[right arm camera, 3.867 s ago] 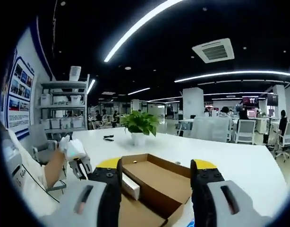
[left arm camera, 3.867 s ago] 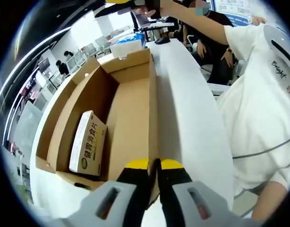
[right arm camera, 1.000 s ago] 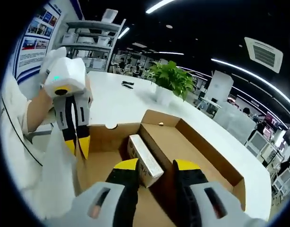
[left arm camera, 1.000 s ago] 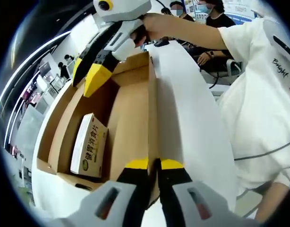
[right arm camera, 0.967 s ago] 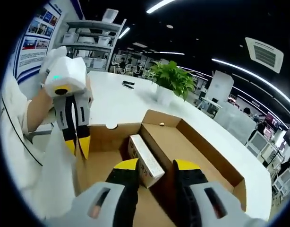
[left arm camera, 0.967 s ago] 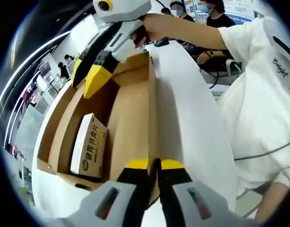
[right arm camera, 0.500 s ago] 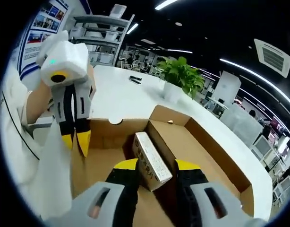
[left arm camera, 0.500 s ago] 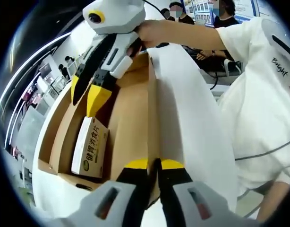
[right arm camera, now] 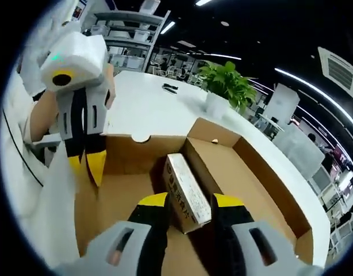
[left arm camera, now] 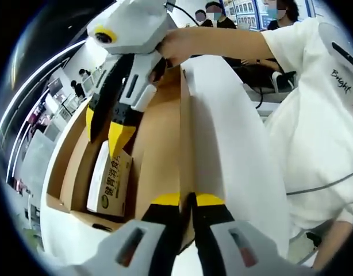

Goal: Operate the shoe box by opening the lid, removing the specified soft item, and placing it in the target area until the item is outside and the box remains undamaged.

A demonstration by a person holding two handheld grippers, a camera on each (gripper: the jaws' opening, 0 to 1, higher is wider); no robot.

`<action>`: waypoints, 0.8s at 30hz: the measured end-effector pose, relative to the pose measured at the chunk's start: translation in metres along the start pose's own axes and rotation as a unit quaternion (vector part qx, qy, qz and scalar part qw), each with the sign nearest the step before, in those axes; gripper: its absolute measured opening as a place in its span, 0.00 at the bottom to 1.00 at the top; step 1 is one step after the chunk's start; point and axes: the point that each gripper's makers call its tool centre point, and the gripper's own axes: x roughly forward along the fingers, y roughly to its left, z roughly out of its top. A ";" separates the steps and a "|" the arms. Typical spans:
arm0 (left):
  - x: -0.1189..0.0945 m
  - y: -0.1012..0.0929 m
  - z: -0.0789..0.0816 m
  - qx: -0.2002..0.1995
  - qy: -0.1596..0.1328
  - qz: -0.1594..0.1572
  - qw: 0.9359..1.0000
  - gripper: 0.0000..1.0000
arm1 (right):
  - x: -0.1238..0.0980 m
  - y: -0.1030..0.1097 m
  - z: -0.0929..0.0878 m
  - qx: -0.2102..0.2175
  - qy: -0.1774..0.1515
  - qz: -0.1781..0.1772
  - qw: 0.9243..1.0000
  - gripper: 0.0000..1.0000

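Shoe box (left arm camera: 156, 132) is open on the white surface (left arm camera: 234, 149), cardboard interior showing, lid (left arm camera: 208, 115) folded out flat toward the person. In the left gripper view the left tool (left arm camera: 188, 201) sits low at the bottom, its 2 yellow-tipped jaws pressed together on the box's near wall edge, so it's clamped on the shoe box rim. The right tool (left arm camera: 104, 129) comes in from the top, held by a hand (left arm camera: 176, 43), w/ jaws pointing down into the box and slightly apart; 1 yellow tip is just at the top edge of the small packet (left arm camera: 110, 178), which lies inside the box by the far side wall, green lettering on its white face. Can't tell if the tip actually touches it. In the right gripper view the right tool (right arm camera: 191, 204) has its jaws spread either side of the small packet (right arm camera: 188, 190), packet between them but no clear squeeze visible; looks open around it. Left tool (right arm camera: 90, 164) shows at left there, jaws closed on the box wall (right arm camera: 136, 152). A potted plant (right arm camera: 228, 86) stands on the surface beyond the shoe box (right arm camera: 251, 172), well apart from it. Person's white shirt (left arm camera: 314, 126) is at right in the left gripper view.
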 end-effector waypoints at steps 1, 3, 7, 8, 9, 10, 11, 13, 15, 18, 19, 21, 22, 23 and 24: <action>0.000 0.000 0.000 0.000 0.000 0.000 1.000 0.05 | 0.001 0.002 0.000 -0.002 -0.001 0.001 1.000 0.28; 0.000 0.000 0.000 -0.001 0.000 0.000 1.000 0.05 | 0.001 0.002 0.004 -0.001 -0.009 0.007 1.000 0.28; 0.000 0.000 0.000 -0.002 0.000 -0.002 1.000 0.05 | 0.006 -0.002 -0.002 -0.007 0.010 0.005 1.000 0.28; 0.000 0.000 0.000 -0.002 0.001 -0.002 1.000 0.05 | 0.009 -0.002 -0.006 -0.003 0.017 0.008 1.000 0.28; 0.000 0.000 0.000 -0.001 0.000 -0.001 1.000 0.05 | 0.011 -0.001 -0.009 0.001 0.021 0.009 1.000 0.27; 0.000 0.001 0.000 -0.001 0.000 0.000 1.000 0.05 | 0.013 -0.001 -0.012 0.005 0.030 0.016 0.999 0.24; 0.000 0.001 0.000 0.000 -0.001 0.000 1.000 0.05 | 0.014 0.000 -0.015 0.004 0.039 0.023 0.999 0.22; 0.000 0.001 0.000 0.000 -0.001 0.001 1.000 0.06 | 0.018 0.000 -0.014 0.000 0.035 0.018 0.999 0.25; -0.001 0.001 0.000 0.000 -0.001 0.001 1.000 0.06 | 0.020 0.000 -0.014 -0.010 0.038 0.015 0.999 0.25; -0.001 0.001 0.000 0.001 -0.005 0.002 1.000 0.06 | 0.018 0.000 -0.012 0.003 0.038 0.015 0.999 0.19; -0.001 0.001 0.000 0.002 -0.006 0.003 1.000 0.06 | 0.016 0.001 -0.012 0.009 0.041 0.016 0.999 0.17; -0.001 0.001 0.000 0.001 -0.007 0.003 1.000 0.06 | 0.014 0.002 -0.012 0.019 0.046 0.026 0.998 0.17; -0.001 0.001 0.000 0.000 -0.007 0.003 1.000 0.06 | 0.014 0.004 -0.012 0.018 0.049 0.028 0.998 0.18; -0.001 0.001 0.000 0.000 -0.007 0.002 1.000 0.06 | 0.013 0.006 -0.013 0.016 0.052 0.029 0.998 0.18; -0.001 0.001 0.000 0.000 -0.006 0.002 1.000 0.06 | 0.012 0.007 -0.015 0.008 0.058 0.029 0.998 0.19</action>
